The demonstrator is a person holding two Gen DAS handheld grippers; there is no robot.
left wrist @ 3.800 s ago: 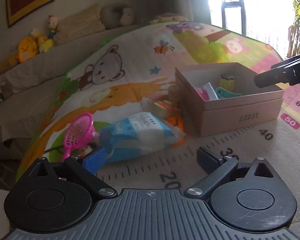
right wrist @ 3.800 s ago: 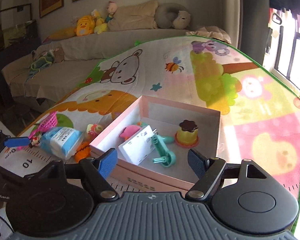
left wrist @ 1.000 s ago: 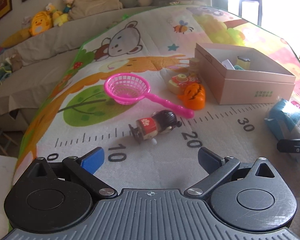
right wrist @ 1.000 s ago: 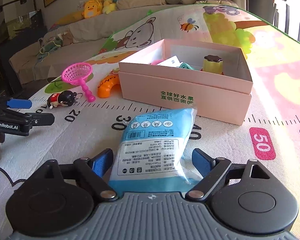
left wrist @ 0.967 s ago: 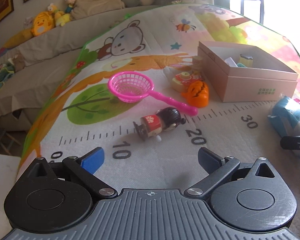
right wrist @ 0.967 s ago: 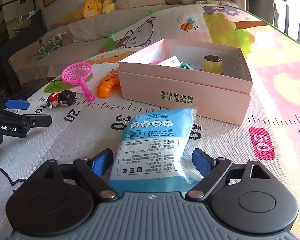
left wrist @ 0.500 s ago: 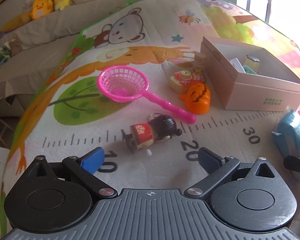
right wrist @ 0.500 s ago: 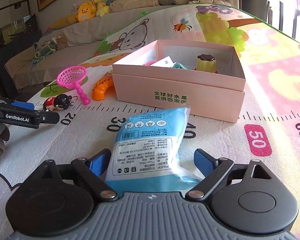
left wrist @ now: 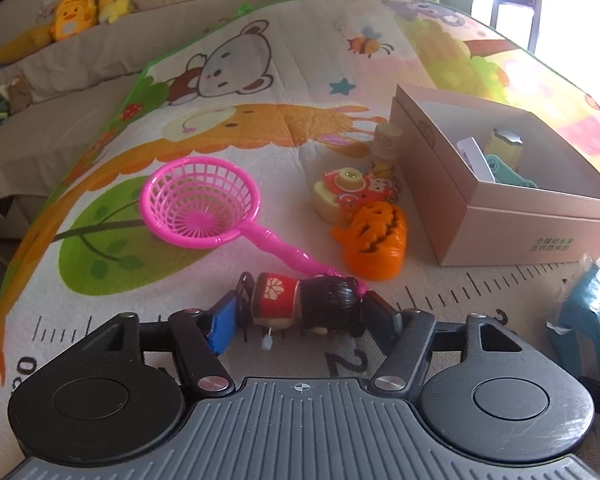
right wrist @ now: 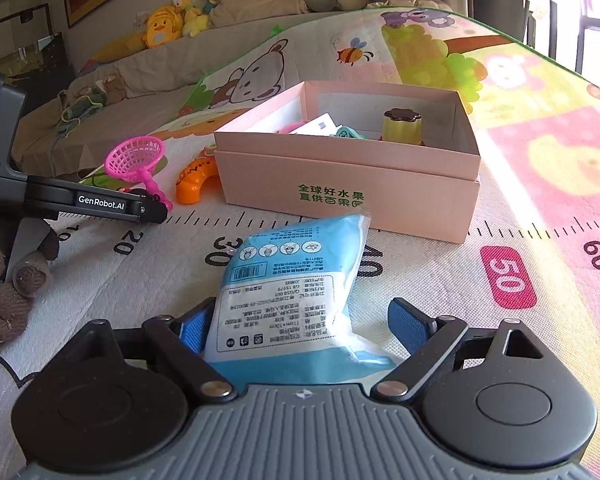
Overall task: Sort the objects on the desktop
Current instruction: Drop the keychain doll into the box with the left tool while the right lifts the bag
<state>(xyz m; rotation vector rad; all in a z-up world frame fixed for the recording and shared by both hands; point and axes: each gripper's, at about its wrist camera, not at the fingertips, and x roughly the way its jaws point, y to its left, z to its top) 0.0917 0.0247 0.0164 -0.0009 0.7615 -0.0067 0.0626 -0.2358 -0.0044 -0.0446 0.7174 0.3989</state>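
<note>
The left gripper (left wrist: 296, 316) has its jaws around the little doll (left wrist: 300, 304) on the mat (left wrist: 260, 80), touching both ends, likely to lift it into the pink box (right wrist: 348, 184). The right gripper (right wrist: 300, 324) is open around the blue packet (right wrist: 288, 288), which lies flat before the box, ready to be picked. The box has green Chinese words; the other tool says "GenRobot.AI".

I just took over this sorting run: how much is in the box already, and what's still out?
Done: the pink box already holds a pudding toy, a white card and a teal piece. In hand: the left gripper brackets the wind-up doll, the right gripper straddles the blue packet; neither is lifted. Left on the mat: pink net, orange toy, camera toy.
</note>
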